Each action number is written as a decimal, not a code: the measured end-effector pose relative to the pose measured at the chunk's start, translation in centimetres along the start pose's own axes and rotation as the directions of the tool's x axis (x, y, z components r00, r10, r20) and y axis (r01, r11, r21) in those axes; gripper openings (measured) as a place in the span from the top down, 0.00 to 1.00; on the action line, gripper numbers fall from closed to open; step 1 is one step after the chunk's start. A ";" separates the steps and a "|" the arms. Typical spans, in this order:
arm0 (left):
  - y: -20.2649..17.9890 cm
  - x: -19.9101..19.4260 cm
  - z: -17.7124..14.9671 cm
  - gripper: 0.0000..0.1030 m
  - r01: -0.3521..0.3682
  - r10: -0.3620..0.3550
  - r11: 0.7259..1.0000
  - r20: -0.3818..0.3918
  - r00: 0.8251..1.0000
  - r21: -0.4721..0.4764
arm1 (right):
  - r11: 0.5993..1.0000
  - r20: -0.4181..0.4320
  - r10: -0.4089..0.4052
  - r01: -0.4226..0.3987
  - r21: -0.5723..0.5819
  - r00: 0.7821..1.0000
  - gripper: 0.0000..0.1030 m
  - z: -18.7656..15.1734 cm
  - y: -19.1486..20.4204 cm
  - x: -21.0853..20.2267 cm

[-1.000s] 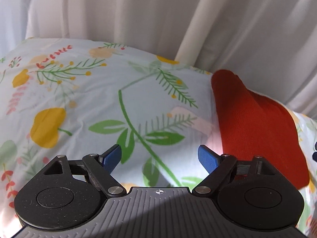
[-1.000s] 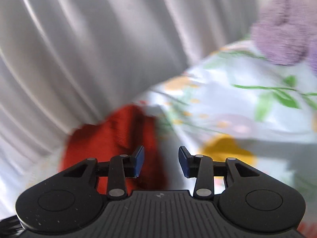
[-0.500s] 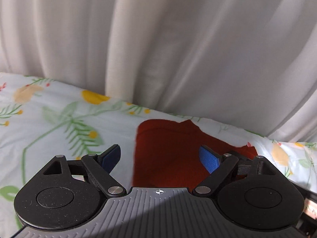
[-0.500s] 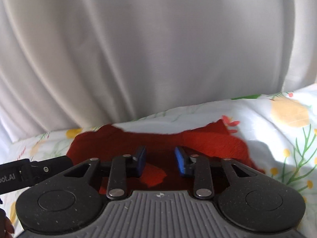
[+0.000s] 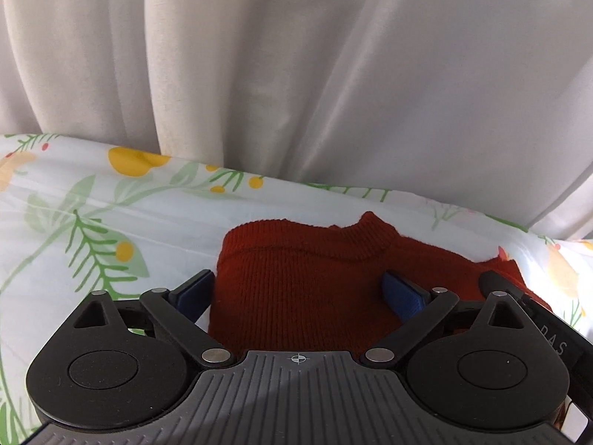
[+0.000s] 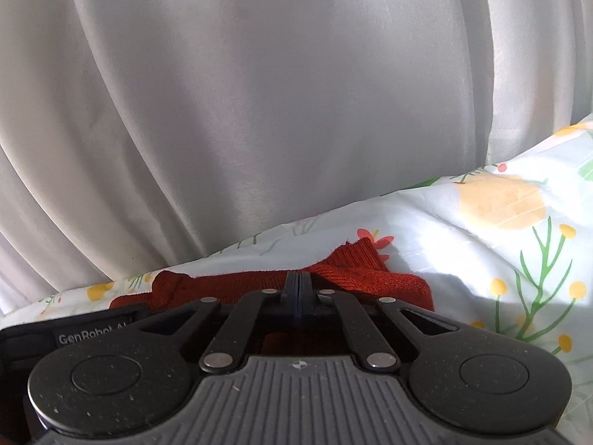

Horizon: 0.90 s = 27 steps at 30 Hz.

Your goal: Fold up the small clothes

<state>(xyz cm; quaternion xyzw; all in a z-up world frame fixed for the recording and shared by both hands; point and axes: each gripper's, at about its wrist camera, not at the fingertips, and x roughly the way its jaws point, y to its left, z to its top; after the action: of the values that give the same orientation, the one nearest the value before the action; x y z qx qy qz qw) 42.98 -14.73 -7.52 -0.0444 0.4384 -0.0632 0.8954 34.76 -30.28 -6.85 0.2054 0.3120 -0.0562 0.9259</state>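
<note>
A small rust-red knitted sweater (image 5: pixel 304 282) lies on the floral bedsheet (image 5: pixel 92 222), its collar toward the curtain. My left gripper (image 5: pixel 298 291) is open, its blue pads either side of the sweater's left part, low over it. My right gripper (image 6: pixel 298 285) is shut on the sweater's (image 6: pixel 355 278) right edge near the shoulder. The right gripper's body shows at the right edge of the left wrist view (image 5: pixel 533 319). The sweater's near part is hidden under both grippers.
A white curtain (image 5: pixel 296 74) hangs right behind the sweater along the far edge of the bed, also filling the right wrist view (image 6: pixel 259 92). The sheet (image 6: pixel 500 259) stretches to the right of the sweater.
Both grippers have swung toward the curtain and closed in on the sweater. The right gripper's jaws have shut on the fabric. The left gripper stays open.
</note>
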 end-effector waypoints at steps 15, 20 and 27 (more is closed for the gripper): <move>1.4 -0.3 -0.1 0.00 0.067 -0.067 0.997 0.006 0.998 -0.032 | 0.997 0.000 0.045 -0.045 0.067 0.999 1.00 0.2 -0.9 0.7; 3.7 -4.2 -3.0 0.00 0.129 -0.127 0.987 0.021 0.992 -0.100 | 0.994 -0.060 0.105 -0.104 0.019 0.993 0.88 -0.8 -0.8 -3.5; 6.7 -9.8 -11.0 0.00 0.242 -0.233 0.960 0.073 0.970 -0.139 | 0.982 -0.042 0.067 -0.073 -0.173 0.997 0.60 -7.6 -2.1 -13.3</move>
<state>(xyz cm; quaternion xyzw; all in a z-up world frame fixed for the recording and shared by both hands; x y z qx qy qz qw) 28.83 -6.88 -7.46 -0.1641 0.4083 -0.1365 0.8875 19.43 -29.36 -5.09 0.1351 0.3248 0.0075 0.9361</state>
